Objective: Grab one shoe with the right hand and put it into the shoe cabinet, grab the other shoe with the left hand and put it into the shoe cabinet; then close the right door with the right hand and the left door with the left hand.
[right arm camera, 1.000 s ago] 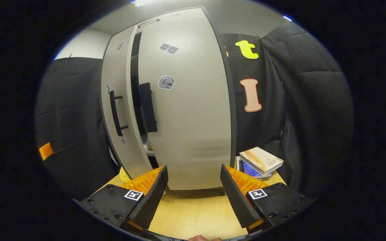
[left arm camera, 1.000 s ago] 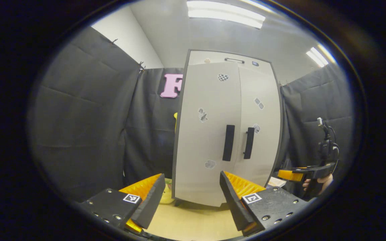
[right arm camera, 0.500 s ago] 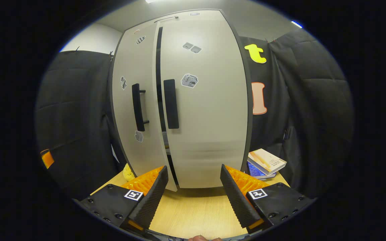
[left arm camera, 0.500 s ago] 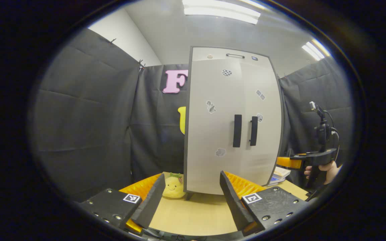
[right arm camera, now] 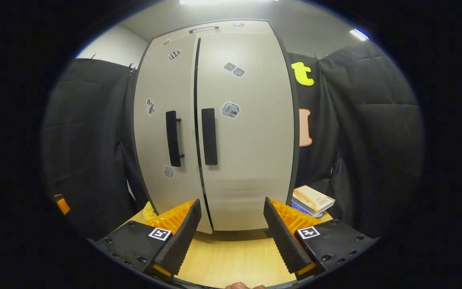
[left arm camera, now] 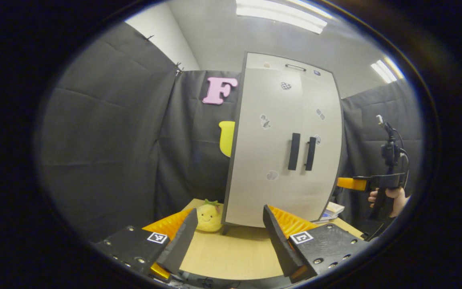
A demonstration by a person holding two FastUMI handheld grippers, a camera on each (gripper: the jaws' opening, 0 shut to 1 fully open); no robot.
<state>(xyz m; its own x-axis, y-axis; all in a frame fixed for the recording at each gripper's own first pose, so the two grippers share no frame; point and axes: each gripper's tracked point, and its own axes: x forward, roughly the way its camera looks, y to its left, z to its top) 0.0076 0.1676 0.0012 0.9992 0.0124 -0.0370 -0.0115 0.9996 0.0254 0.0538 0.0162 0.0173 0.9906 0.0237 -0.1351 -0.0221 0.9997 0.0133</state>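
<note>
The left claw (left arm camera: pixel 227 235) and the right claw (right arm camera: pixel 231 233) both gape wide and empty above the bench (right arm camera: pixel 231 257), clear of the shoe cabinet (right arm camera: pixel 215 132), whose doors appear shut with the shoes presumably hidden inside.

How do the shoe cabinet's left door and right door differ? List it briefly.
1. The left door carries a checkered sticker near its top; the right door carries a pair of small stickers there.
2. In the right gripper view, the left handle shows its mounts from the side; the right handle faces flat.
Shared: both doors are pale, look shut, and have dark upright handles beside the centre seam.
</note>
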